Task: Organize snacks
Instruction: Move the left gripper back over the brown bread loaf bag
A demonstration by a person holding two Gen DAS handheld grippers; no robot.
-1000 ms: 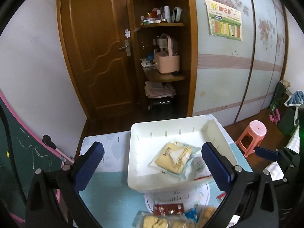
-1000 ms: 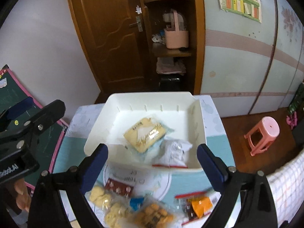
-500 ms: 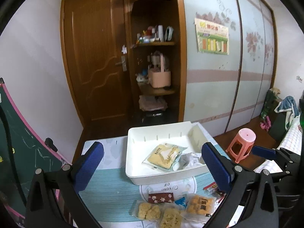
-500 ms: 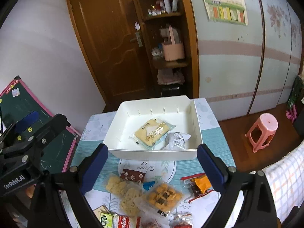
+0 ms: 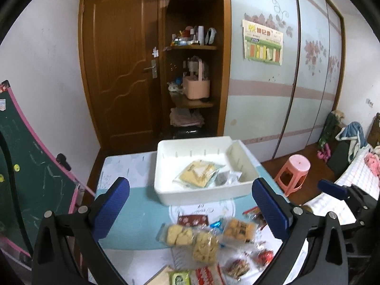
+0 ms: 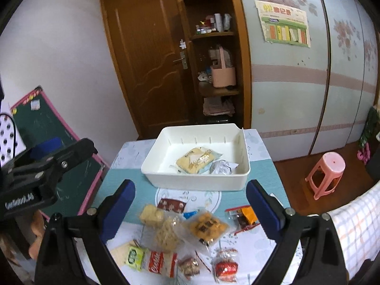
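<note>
A white plastic bin [image 5: 204, 191] [image 6: 197, 181] stands on the far half of the table. Inside it lie a yellow cake packet [image 5: 197, 174] [image 6: 196, 160] and a silvery wrapped snack [image 5: 224, 178] [image 6: 222, 167]. Several loose snack packets are spread on the near half: yellow biscuits [image 6: 152, 215], a waffle pack [image 6: 167, 234], orange cookies [image 6: 206, 225], a dark red sachet [image 6: 171, 205], a green pack [image 6: 135, 257] and a red-white pack [image 6: 160, 263]. My left gripper [image 5: 190, 210] and right gripper [image 6: 190, 207] both hang open above these packets, holding nothing.
The table [image 6: 128, 185] has a teal mat and a floral cloth. A green chalkboard [image 5: 28, 163] leans at its left. A pink stool [image 6: 325, 172] stands on the floor to the right, beside a checked bed [image 6: 351, 232]. Behind are a wooden door [image 5: 118, 71] and shelves.
Both grippers have pulled back and up from the bin, so more loose packets on the near table have come into view. Both stayed open and empty.
</note>
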